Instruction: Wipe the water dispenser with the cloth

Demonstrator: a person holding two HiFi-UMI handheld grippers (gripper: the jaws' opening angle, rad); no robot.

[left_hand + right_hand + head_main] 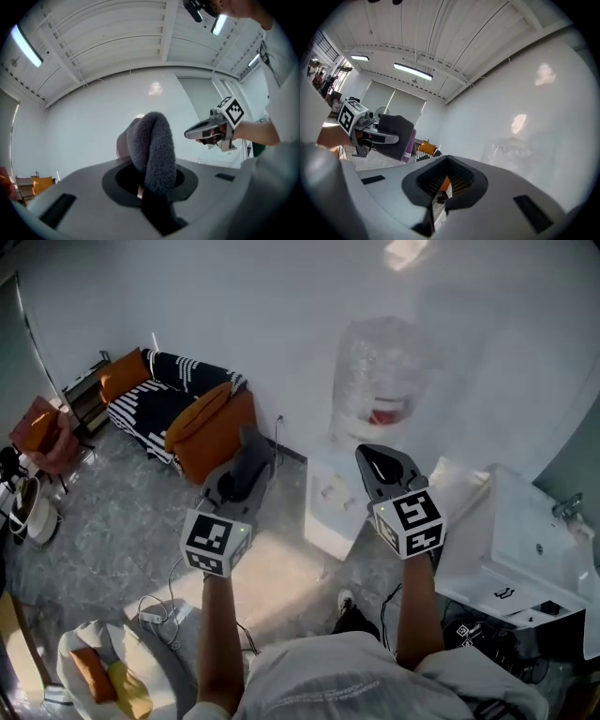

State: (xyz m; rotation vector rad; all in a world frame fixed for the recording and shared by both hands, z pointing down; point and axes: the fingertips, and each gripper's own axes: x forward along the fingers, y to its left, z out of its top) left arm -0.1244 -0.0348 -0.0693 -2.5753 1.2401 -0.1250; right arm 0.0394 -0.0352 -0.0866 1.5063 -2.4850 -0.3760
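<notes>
A white water dispenser (330, 495) with a clear bottle (377, 381) on top stands against the white wall ahead. My left gripper (246, 463) is raised to the dispenser's left, shut on a folded grey fleece cloth (153, 145) that sticks up between its jaws. In the left gripper view the cloth fills the middle and hides what is behind it. My right gripper (377, 459) is held up in front of the dispenser, apart from it, its jaws together with nothing in them. In the right gripper view the bottle (512, 149) shows faintly to the right and the cloth (396, 136) to the left.
A striped sofa (173, 404) with orange cushions stands at the back left. A white sink unit (525, 545) is to the right of the dispenser. A power strip and cables (155, 615) lie on the floor. A small white round table (80, 652) holding orange items sits at the lower left.
</notes>
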